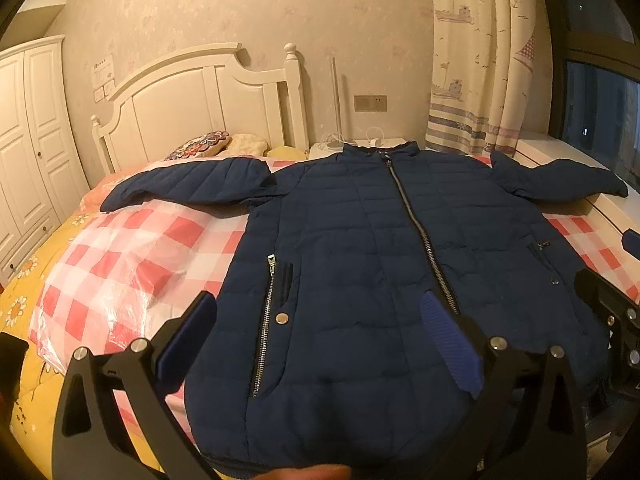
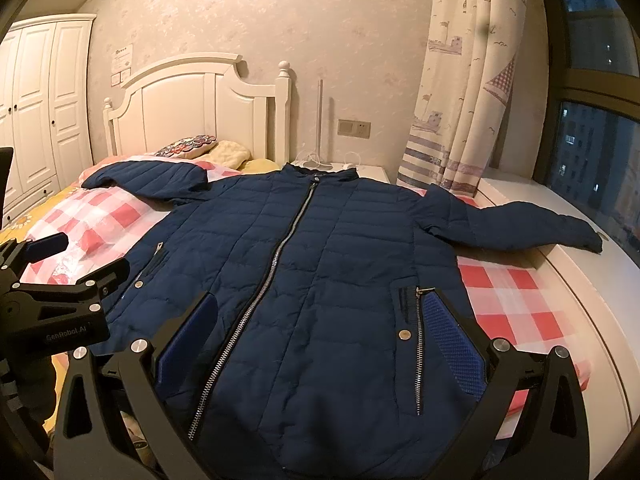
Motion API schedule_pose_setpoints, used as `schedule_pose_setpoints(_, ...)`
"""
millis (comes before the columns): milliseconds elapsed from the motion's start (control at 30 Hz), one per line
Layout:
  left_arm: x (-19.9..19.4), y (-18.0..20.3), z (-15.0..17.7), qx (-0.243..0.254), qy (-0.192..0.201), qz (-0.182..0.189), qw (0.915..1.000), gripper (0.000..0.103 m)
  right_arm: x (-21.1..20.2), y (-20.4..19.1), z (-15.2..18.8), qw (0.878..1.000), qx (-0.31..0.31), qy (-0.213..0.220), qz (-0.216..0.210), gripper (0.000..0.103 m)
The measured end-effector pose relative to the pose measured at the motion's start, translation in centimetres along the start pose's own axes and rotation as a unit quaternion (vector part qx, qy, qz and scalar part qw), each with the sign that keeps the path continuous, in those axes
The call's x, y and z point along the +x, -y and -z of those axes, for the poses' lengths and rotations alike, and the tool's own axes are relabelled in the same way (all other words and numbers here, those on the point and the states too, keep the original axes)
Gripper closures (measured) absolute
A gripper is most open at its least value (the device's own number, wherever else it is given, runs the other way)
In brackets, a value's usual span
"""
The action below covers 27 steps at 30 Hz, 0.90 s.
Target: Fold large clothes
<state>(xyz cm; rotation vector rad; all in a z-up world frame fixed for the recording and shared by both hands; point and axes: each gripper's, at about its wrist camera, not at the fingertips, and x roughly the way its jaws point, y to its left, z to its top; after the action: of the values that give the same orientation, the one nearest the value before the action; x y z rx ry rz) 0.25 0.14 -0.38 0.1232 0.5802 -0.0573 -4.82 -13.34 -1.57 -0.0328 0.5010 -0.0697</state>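
- A navy quilted jacket [image 1: 360, 248] lies face up and zipped on the bed [image 1: 36, 292], collar toward the headboard [image 1: 192, 96], both sleeves spread out to the sides.
- It rests on a red-and-white checked sheet [image 1: 132, 248] with crinkled clear plastic over it, laid on a yellow flowered quilt.
- The left gripper [image 1: 320, 336] hangs over the hem near the left pocket zip, jaws spread wide, gripping nothing.
- The right gripper [image 2: 324, 340] hangs over the hem on the other side, jaws likewise spread wide and holding nothing.
- Pillows [image 2: 192, 146] sit at the headboard; a white nightstand [image 2: 360, 170] with cables stands behind the collar.
- One sleeve [image 2: 520, 228] reaches onto the white window ledge [image 2: 560, 208] beside the curtain [image 2: 460, 100].
- A white wardrobe [image 2: 36, 108] stands at the far left.
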Motion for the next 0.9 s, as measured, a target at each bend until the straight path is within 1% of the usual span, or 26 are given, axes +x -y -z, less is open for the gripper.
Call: schedule_pose_setpoints(900, -0.05, -0.14, 0.00, -0.002, -0.002, 0.001, 1.0000, 0.002, -0.01, -0.27, 0.18, 1.000, 0.001, -0.001, -0.004, 0.004)
